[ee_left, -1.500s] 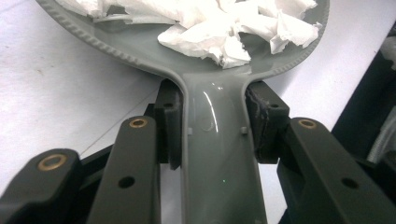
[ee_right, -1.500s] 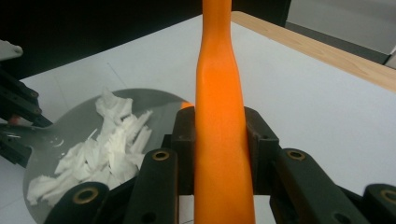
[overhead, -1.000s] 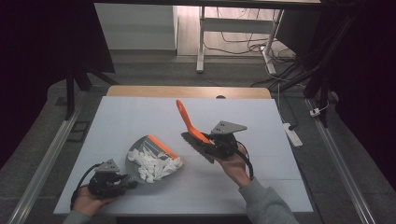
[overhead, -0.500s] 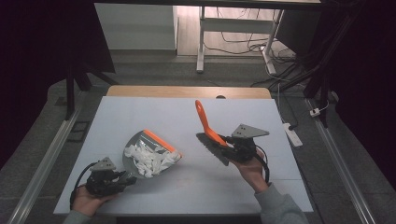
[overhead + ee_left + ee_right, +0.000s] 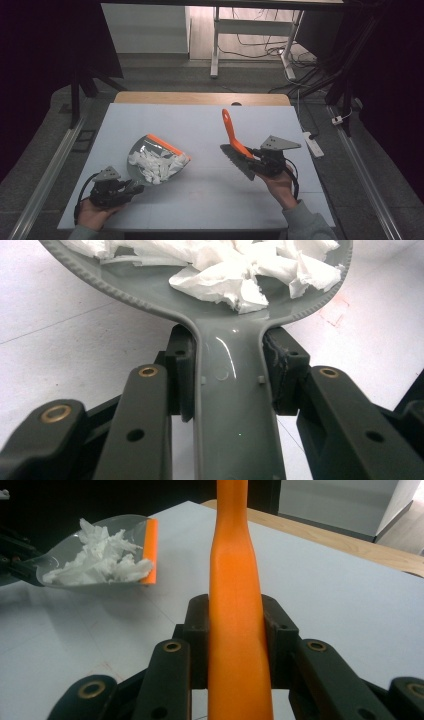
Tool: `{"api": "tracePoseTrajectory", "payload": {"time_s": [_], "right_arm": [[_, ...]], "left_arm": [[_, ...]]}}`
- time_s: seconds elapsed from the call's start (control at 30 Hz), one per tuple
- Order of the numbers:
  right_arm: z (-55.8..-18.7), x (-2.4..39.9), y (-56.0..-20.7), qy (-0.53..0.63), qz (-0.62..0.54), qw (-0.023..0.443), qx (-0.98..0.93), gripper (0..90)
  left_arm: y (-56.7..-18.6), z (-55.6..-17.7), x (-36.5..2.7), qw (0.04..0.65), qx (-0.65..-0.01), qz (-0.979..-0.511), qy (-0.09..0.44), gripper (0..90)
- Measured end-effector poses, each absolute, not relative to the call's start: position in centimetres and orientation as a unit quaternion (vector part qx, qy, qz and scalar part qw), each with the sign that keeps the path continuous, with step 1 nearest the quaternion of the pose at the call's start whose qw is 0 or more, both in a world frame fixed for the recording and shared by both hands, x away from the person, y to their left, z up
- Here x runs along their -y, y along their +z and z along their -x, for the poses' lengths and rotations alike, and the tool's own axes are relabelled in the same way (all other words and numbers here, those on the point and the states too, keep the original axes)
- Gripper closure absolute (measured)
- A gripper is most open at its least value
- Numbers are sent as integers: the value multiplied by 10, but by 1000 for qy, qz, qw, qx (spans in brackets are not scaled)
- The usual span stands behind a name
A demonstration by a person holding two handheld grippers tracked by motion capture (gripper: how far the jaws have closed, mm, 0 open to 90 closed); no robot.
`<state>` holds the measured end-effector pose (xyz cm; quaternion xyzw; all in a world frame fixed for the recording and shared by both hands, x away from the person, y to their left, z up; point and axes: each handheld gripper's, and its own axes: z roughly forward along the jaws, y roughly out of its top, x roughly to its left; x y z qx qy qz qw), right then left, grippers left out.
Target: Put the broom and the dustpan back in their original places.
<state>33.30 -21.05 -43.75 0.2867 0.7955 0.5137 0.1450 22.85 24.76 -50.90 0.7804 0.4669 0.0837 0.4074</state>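
Item one: grey dustpan (image 5: 150,160) with an orange front lip, on the white table (image 5: 200,125) left of centre, its pan loaded with torn white paper scraps (image 5: 157,164). Its grey handle runs back between the jaws of the left gripper (image 5: 131,188), which are clamped on it from both sides; the left gripper view shows the pads pressed against the handle just below the pan. Item two: hand brush (image 5: 235,145) with an orange handle and dark bristle head, right of centre, well apart from the dustpan, handle rising at a tilt away from the person. The right gripper (image 5: 252,156) is clamped on the orange handle, pads tight on either side. A hand holds each gripper at the near table edge.
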Motion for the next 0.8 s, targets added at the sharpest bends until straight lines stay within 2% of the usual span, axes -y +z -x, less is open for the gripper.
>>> {"api": "tracePoseTrajectory", "payload": {"time_s": [0.53,0.8], "right_arm": [[-328,230,-444,503,-303,139,-797,703],[-326,237,-453,492,-318,121,-801,703]], "left_arm": [[-509,-231,-247,406,-497,-760,101,614],[-513,-237,-245,398,-535,-738,109,613]]}}
